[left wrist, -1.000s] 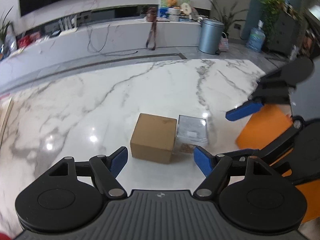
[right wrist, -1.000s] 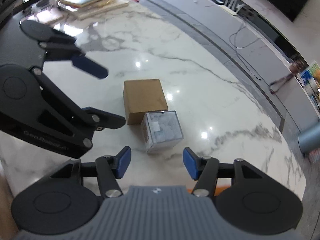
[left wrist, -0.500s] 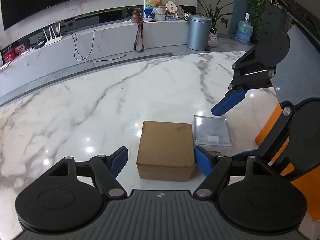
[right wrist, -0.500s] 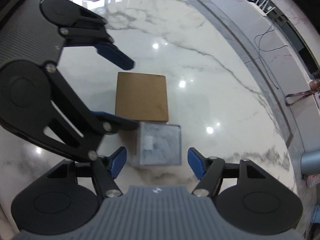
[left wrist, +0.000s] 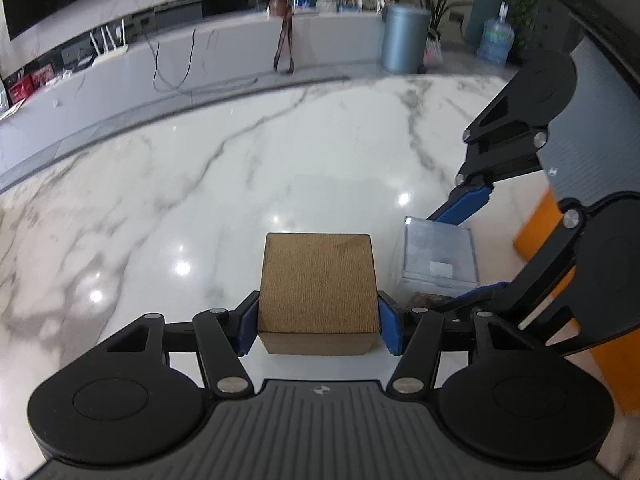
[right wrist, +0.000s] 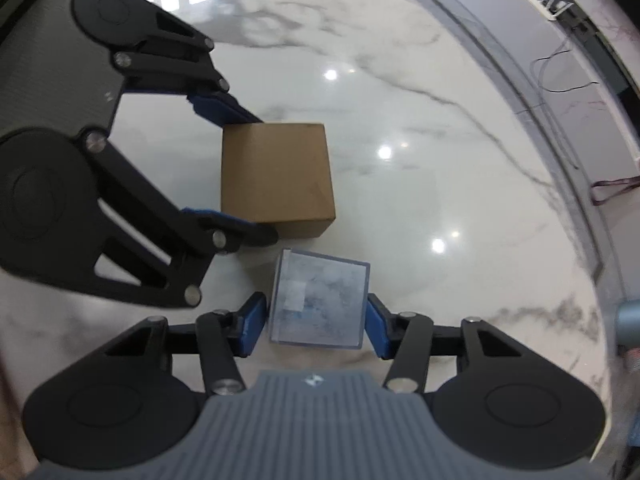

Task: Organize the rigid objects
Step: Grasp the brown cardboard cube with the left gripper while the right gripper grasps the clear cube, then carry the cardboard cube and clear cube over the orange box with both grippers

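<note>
While both grippers bear down on white marble table (left wrist: 280, 168), left gripper (left wrist: 318, 326) has just closed blue fingers (left wrist: 246, 326) against sides of brown cardboard box (left wrist: 318, 284). Right gripper (right wrist: 316, 328), fingers (right wrist: 376, 330) also just closing, flanks clear plastic box (right wrist: 320, 300) just beside cardboard one; contact there unclear.

The left gripper (left wrist: 318, 326) came down over the cardboard box (left wrist: 318, 286) and its jaws closed until the pads pressed its sides. The right gripper (right wrist: 316, 330) dropped over the clear box (right wrist: 318, 298), jaws closing in against it.
</note>
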A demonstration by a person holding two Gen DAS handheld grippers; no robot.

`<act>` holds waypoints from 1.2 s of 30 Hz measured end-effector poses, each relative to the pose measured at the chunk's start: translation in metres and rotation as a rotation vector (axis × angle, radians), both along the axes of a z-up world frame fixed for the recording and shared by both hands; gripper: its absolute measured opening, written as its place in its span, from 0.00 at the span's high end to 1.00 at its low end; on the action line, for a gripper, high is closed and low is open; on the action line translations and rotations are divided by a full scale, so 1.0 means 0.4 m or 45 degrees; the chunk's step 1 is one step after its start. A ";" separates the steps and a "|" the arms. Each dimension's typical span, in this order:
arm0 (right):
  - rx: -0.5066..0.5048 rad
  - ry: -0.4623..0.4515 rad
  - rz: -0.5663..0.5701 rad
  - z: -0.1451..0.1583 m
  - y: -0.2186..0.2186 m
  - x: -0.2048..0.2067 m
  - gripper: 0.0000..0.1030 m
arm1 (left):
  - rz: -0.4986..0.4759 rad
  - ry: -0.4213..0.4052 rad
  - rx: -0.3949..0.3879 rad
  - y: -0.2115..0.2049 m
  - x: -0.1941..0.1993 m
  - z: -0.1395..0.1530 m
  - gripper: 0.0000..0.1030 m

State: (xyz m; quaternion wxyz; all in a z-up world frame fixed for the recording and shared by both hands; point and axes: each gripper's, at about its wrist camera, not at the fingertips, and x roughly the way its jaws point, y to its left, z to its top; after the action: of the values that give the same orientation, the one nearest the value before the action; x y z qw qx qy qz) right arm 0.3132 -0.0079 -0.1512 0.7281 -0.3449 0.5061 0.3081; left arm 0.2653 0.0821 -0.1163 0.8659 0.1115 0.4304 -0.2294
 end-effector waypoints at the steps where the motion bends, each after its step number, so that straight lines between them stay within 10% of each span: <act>1: 0.004 0.017 0.009 0.002 0.004 -0.016 0.49 | -0.003 0.010 0.023 0.003 -0.014 0.000 0.35; 12: 0.041 0.043 -0.027 0.006 0.009 -0.121 0.42 | 0.067 -0.020 -0.009 0.014 -0.064 0.012 0.22; 36: 0.143 -0.003 -0.332 -0.001 -0.005 -0.122 0.53 | 0.200 0.026 0.001 0.013 -0.065 0.002 0.35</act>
State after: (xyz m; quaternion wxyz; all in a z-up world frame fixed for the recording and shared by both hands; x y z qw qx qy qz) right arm 0.2644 -0.0098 -0.1515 0.7805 -0.2353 0.5278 0.2383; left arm 0.2392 0.0873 -0.1157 0.8768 0.0755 0.4466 -0.1616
